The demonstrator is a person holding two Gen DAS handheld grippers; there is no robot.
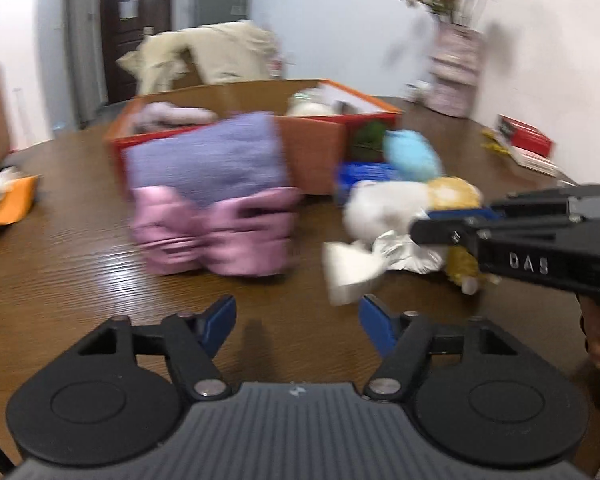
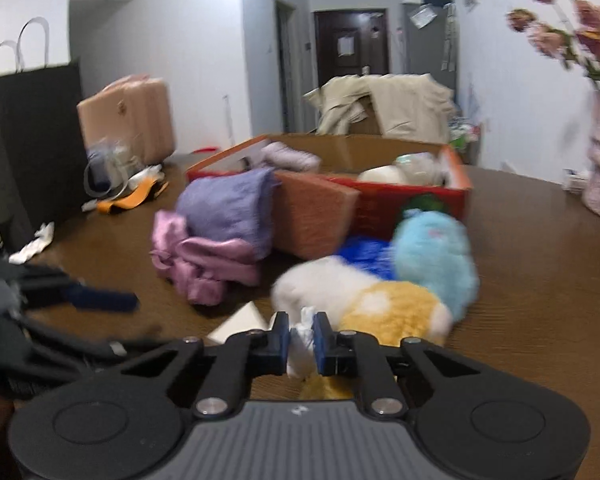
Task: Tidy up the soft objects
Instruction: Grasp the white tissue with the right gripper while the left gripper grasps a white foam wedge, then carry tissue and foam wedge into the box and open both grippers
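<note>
Box (image 2: 380,200) sits mid-frame, and my plush toy (image 2: 384,304), lower centre, could drag across the table (image 2: 540,300). My right gripper (image 2: 302,344) pinches only its white tag (image 2: 302,350), which may slip; left gripper (image 1: 296,322) hangs released.

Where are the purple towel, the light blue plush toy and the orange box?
purple towel (image 1: 204,156): left wrist view, front face.
light blue plush toy (image 2: 434,258): right wrist view, body.
orange box (image 2: 458,178): right wrist view, right wall.
</note>
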